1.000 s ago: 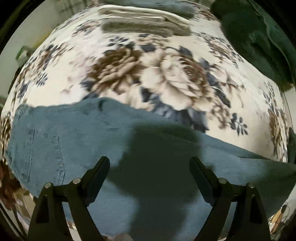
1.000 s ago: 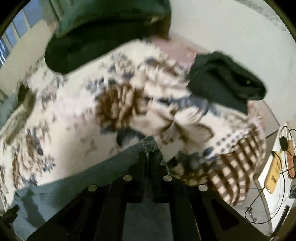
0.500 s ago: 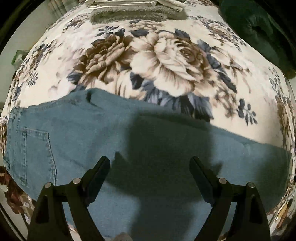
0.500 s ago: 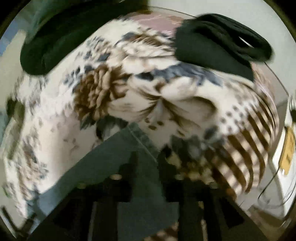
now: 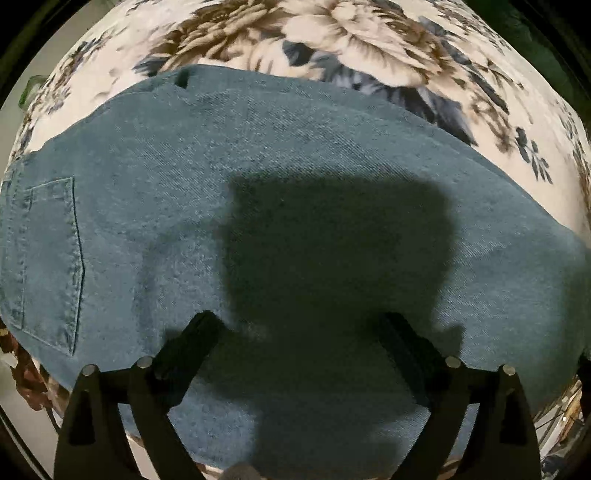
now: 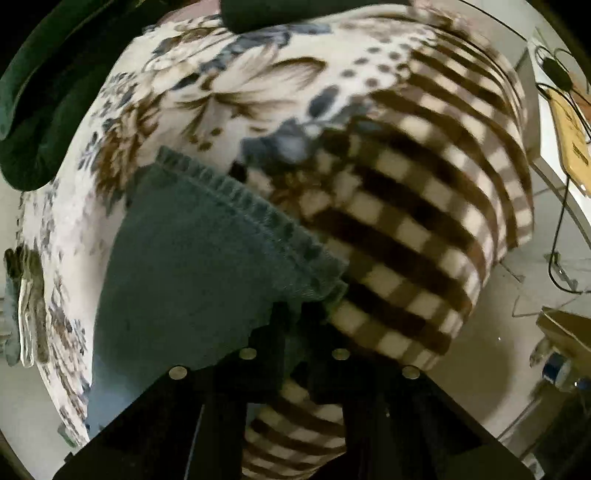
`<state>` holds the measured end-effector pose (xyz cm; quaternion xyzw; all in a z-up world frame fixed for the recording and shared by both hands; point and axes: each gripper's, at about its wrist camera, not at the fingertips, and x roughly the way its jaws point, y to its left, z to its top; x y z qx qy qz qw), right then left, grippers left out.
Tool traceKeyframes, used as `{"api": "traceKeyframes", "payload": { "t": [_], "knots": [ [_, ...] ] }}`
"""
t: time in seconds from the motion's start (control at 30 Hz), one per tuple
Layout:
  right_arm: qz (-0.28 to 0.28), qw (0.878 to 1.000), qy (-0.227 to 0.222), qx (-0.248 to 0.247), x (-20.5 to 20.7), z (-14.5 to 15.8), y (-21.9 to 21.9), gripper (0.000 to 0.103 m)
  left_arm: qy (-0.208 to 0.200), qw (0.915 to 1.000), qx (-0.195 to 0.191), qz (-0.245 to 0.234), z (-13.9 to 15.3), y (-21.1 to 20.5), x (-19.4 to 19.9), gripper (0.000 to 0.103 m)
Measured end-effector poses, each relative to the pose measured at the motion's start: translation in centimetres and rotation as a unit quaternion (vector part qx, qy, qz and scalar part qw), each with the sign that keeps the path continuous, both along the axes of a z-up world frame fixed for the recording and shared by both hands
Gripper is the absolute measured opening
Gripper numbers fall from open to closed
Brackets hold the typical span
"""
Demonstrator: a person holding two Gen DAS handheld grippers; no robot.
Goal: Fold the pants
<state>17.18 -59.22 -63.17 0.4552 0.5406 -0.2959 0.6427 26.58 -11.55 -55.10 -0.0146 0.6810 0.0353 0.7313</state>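
Blue jeans [image 5: 295,177] spread flat on a flowery blanket [image 5: 369,33], filling most of the left wrist view. Long way of the jeans running from 9 o'clock to 3 o'clock: back pocket [image 5: 51,258] and top end at 9 o'clock, leg stretching off toward 3 o'clock. Left gripper [image 5: 299,321] wide open, holding nothing, low over the middle of the jeans, with a dark shadow on the cloth straight ahead at 12 o'clock. Fingers lined up side by side along the long way of the jeans.

In the right wrist view, right gripper [image 6: 293,314] pinched tight on the bottom corner of the leg, right by the crinkly hem [image 6: 243,206]. Hem slanting from 10 o'clock down to the jaws, with blue cloth hanging off toward 8 o'clock. Checked end of the blanket at 2 o'clock, past the hem. Dark green cloth [image 6: 48,96] at 10 o'clock, well apart.

Probably a fold in half coming: leg end carried across toward the pocket end. Right hand already on the cloth, so nearer for the job. Left hand free, sitting about where the fold line should go. Could slip out if pulled too fast.
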Motion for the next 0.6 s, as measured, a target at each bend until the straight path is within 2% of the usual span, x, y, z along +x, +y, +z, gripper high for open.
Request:
{"api": "traceKeyframes", "payload": {
  "t": [0.03,0.07,0.1,0.17,0.23,0.33,0.4,0.5,0.6],
  "knots": [
    [0.002,1.0,-0.008,0.007,-0.2,0.1,0.0,0.01,0.003,1.0,-0.001,-0.001,0.1,0.0,0.1,0.095],
    [-0.002,1.0,-0.024,0.02,-0.4,0.4,-0.2,0.017,0.005,1.0,-0.003,0.0,0.2,0.0,0.1,0.095],
    [-0.007,0.998,-0.047,0.037,-1.0,0.6,-0.4,0.035,0.004,1.0,-0.008,0.003,0.6,0.1,0.2,0.095],
    [-0.017,0.994,-0.085,0.064,-1.8,0.8,-1.0,0.057,-0.006,0.999,-0.041,0.015,1.5,0.4,0.3,0.095],
    [-0.021,0.991,-0.098,0.084,-2.2,-0.1,-0.8,0.058,0.001,0.998,-0.06,0.021,1.4,0.3,0.4,0.095],
    [-0.031,0.988,-0.109,0.106,-1.8,-2.6,-0.3,0.059,0.006,0.998,-0.059,0.023,0.2,0.2,0.2,0.096],
    [-0.041,0.982,-0.144,0.111,-1.2,-3.0,-0.2,0.059,0.006,0.9978,-0.063,0.022,-0.2,0.0,0.3,0.102],
    [-0.057,0.966,-0.216,0.129,-0.2,-3.7,0.0,0.059,0.006,0.9981,-0.059,0.018,-0.8,-0.3,0.4,0.103],
    [-0.087,0.957,-0.236,0.145,0.4,-5.7,0.2,0.06,0.002,0.9987,-0.048,0.014,-1.6,-0.4,0.8,0.103]
  ]
}}
